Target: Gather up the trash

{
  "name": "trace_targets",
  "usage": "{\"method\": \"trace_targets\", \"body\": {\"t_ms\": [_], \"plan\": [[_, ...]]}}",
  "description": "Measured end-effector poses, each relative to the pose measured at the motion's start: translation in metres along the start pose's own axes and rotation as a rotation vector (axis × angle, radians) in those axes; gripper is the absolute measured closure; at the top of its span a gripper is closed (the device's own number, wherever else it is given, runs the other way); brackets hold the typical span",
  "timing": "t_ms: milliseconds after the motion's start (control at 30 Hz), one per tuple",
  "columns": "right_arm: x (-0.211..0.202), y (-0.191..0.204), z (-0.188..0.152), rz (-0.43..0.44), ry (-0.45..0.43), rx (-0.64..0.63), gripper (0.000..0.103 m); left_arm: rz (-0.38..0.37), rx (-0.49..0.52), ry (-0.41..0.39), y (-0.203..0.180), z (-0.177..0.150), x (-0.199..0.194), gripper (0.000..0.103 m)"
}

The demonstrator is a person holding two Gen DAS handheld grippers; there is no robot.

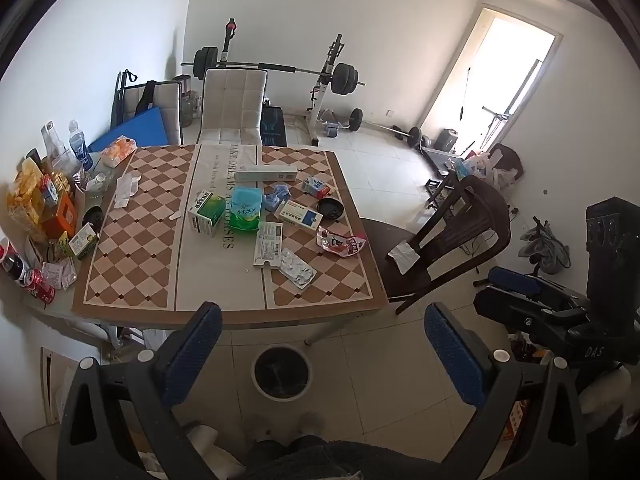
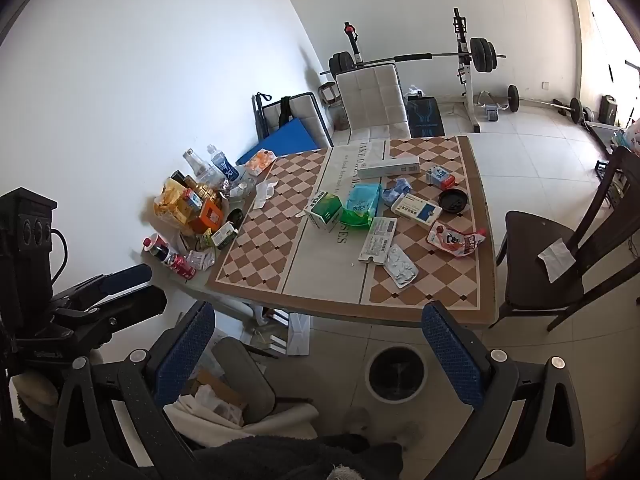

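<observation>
White walls and a pale tiled floor (image 1: 380, 184) frame a room with a barbell rack (image 1: 276, 68) at the back and a bright doorway to the right. Nearer stands the tabletop (image 1: 132, 240), covered in a brown-and-cream diamond pattern with a plain strip down its middle.

Trash lies scattered over its centre and right half: a green-and-white carton (image 1: 206, 213) beside a green-and-blue bag (image 1: 247, 211), a long white box (image 1: 266, 173) behind them, a crumpled blue wrapper (image 1: 278, 196), a small milk carton (image 1: 315, 186), a white-and-blue medicine box (image 1: 301, 215), a black round lid (image 1: 330, 208), a red-and-white pouch (image 1: 340, 244), a flat printed card (image 1: 269, 249) and an empty silver blister pack (image 1: 297, 268). Crumpled white tissue (image 1: 127, 189) lies toward the left. Along the left edge crowd bottles, snack packets and red cans (image 1: 40, 284).

On the floor just in front of the tabletop sits a round bin (image 1: 282, 372) with a white rim and dark inside. A dark wooden chair (image 1: 448, 240) stands at the right.

Both tools hover short of the tabletop, tilted downward. The left hand-held gripper (image 1: 322, 356) has its blue-padded jaws spread fully and holds nothing. The right hand-held gripper (image 2: 320, 354) is likewise spread wide and empty.
</observation>
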State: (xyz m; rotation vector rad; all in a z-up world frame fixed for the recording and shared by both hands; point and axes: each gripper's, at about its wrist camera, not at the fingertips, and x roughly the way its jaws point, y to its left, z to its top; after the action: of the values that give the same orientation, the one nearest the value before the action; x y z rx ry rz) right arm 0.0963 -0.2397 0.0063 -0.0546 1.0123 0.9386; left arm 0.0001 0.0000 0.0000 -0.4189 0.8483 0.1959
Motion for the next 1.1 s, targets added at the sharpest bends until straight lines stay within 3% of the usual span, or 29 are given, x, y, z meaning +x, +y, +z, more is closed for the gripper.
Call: {"method": "trace_targets", "body": {"t_ms": [1100], "plan": [[0.015,0.001,0.009,0.012,0.006,0.001,0.0,-0.006,0.0,-0.002,0.0,0.0,0.0,0.0]]}}
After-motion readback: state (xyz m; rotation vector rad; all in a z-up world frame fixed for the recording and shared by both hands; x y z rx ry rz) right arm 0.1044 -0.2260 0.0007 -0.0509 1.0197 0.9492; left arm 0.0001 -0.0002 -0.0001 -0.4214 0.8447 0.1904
